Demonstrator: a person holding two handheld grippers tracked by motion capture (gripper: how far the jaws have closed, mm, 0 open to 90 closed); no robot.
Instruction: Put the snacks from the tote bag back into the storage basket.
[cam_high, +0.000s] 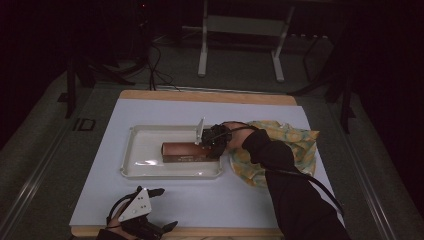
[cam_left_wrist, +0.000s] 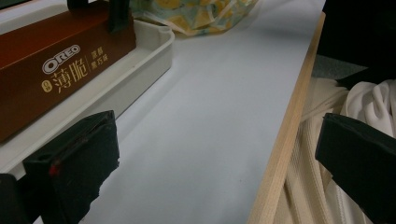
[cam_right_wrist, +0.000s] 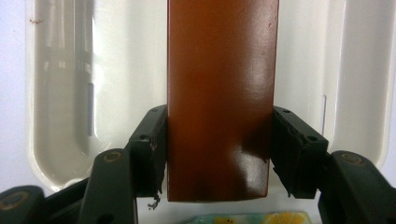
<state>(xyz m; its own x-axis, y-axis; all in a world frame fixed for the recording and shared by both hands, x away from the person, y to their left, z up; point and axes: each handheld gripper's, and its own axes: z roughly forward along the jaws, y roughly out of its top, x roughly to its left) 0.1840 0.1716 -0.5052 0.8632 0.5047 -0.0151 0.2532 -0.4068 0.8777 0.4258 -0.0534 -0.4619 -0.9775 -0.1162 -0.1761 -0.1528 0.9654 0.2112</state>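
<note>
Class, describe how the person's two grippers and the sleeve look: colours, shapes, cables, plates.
Both grippers are black with blocky black jaws. The left gripper carries a grey three-cornered plate on top; the right gripper bears a similar plate. A black cable trails along the black sleeve.

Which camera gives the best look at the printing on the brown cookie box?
The left gripper view: the brown cookie box shows its side lettering clearly. The high view shows it small and dim in the white tray; the right gripper view shows its plain top.
</note>
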